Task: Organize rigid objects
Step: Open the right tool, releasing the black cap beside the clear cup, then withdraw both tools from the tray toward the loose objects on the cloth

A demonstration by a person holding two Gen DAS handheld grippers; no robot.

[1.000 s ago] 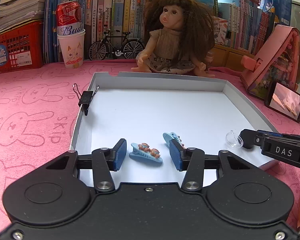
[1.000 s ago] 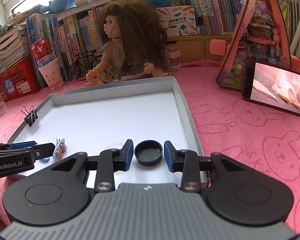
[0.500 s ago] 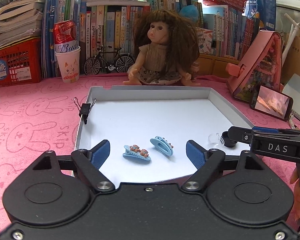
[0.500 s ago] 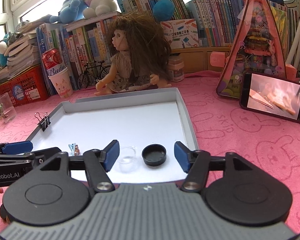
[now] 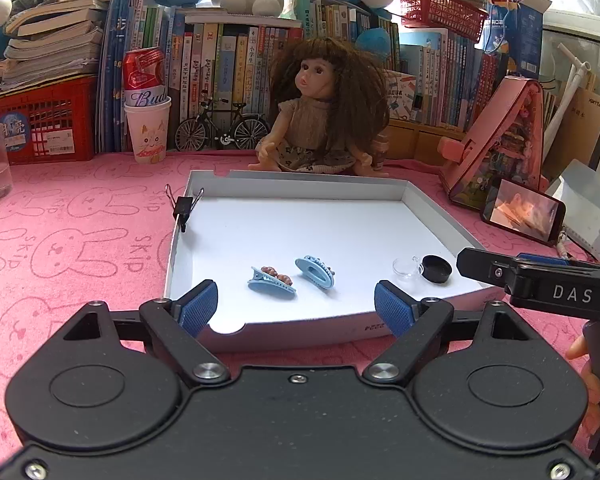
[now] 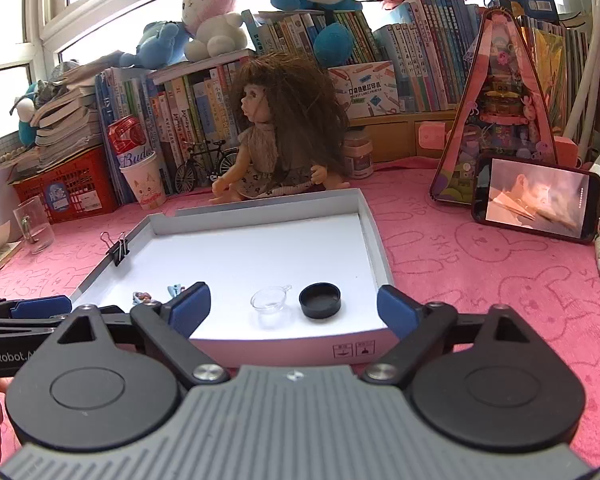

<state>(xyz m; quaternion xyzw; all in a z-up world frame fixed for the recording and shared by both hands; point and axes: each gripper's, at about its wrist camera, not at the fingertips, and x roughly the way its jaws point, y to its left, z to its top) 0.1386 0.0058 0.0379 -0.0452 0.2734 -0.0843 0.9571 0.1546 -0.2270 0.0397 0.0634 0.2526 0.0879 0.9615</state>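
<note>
Now both at the near edge of a shallow white tray (image 5: 428, 216) on the pink counter (image 5: 80, 248). Left hand-held gripper (image 5: 296, 308): blue pads wide apart and widening, nothing between them, two blue hair clips (image 5: 272, 280) (image 5: 314, 272) lying free on the tray floor just beyond. Right hand-held gripper (image 6: 294, 312): jaws likewise spread and opening, gripping nothing; small clear cup (image 6: 270, 300) and black cap (image 6: 320, 300) side by side on the tray ahead, near its right wall, touched by neither pad. Black binder clip (image 5: 184, 210) clamped on the tray's left rim. Doll (image 5: 324, 120) seated behind the tray, phone (image 6: 536, 200) propped to the right.
</note>
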